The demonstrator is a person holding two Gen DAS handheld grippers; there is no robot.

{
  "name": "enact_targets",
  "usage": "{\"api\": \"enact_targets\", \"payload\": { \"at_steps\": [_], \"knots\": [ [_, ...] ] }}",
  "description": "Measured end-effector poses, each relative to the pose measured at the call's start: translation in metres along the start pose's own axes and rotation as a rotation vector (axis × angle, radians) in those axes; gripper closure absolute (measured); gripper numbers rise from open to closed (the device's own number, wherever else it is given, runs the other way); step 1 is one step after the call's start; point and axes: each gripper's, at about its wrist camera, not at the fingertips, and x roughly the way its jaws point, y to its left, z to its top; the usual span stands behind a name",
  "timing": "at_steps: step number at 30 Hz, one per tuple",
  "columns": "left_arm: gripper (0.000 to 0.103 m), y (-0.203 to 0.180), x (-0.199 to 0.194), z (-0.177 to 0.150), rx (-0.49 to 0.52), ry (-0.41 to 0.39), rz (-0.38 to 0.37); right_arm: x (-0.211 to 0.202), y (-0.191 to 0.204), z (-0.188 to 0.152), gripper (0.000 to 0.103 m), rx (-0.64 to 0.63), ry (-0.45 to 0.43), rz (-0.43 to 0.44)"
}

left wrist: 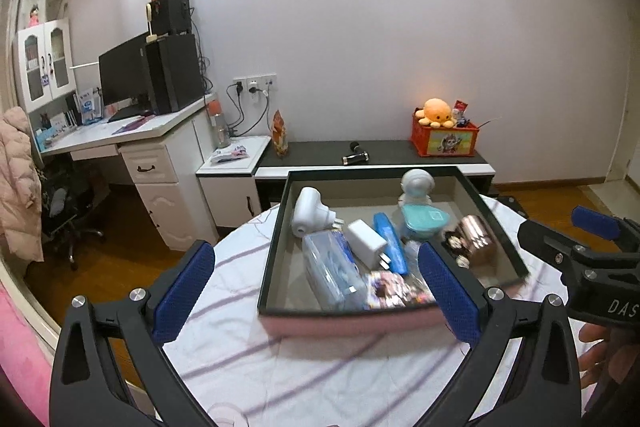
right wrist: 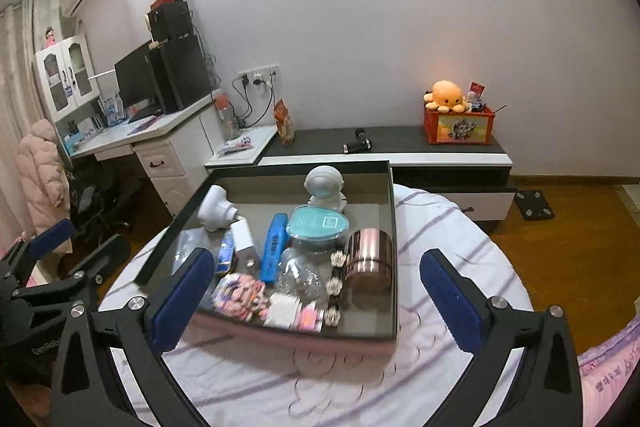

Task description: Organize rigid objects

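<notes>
On the round table (right wrist: 460,239) with its soft striped cloth sits a shallow box (right wrist: 394,227) with dark, straight walls, likely so the small hard things stay together. Inside lie a shiny copper tin (right wrist: 370,255), a smooth white astronaut toy (right wrist: 325,185), a teal lid (right wrist: 318,225), a long blue case (right wrist: 274,251), a white plug (left wrist: 310,211) and a square white charger (left wrist: 366,239). The left gripper (left wrist: 316,291) hangs wide open just in front of the box and holds nothing. The right gripper (right wrist: 316,291) is wide open too, and empty. Both look pulled back, as if the sorting is done or paused
</notes>
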Motion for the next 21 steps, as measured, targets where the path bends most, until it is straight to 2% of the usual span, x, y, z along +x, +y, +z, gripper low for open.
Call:
{"api": "enact_targets", "payload": {
  "at_steps": [17, 21],
  "knots": [
    [0.0, 0.006, -0.13, -0.049, -0.019, -0.063, -0.005, -0.155, 0.034, -0.063, 0.0, -0.022, -0.141, -0.034],
    [0.0, 0.01, -0.148, -0.059, -0.031, -0.05, 0.001, -0.182, 0.039, -0.083, 0.0, 0.0, -0.164, -0.051]
  ]
}}
